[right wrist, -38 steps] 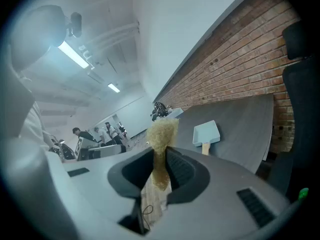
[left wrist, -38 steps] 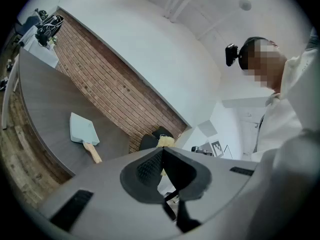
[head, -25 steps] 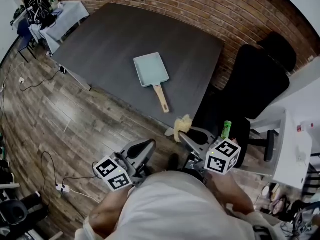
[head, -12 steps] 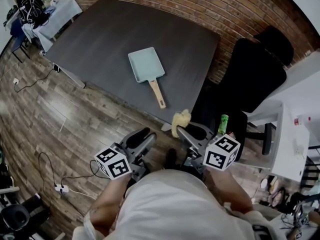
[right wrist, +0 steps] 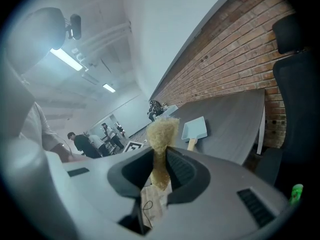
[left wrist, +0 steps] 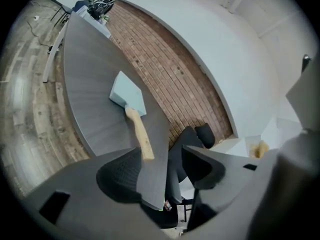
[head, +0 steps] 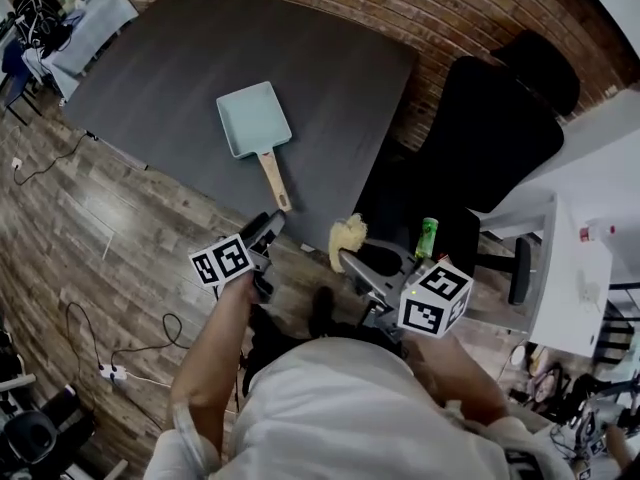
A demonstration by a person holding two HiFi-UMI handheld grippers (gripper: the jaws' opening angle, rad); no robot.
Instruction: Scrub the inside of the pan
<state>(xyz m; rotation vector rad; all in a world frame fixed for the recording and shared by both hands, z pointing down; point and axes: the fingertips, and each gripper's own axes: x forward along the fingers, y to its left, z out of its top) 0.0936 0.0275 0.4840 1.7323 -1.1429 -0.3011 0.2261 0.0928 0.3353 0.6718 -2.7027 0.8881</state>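
While right gripper (right wrist: 160, 160) pinches the scrubber (right wrist: 161, 131), left gripper's (left wrist: 161, 156) empty fingers (left wrist: 117, 176) are opening.

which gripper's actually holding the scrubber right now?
The right gripper: its jaws are shut on the yellow scrubber. The left gripper holds nothing; its jaws are opening, near the wooden handle of the pan.

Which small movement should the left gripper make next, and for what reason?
Probably advance the left gripper until its opening fingers enclose the wooden handle, which lies just ahead with nothing between them yet. The right gripper clamps the yellow scrubber, so the pan needs steadying first.
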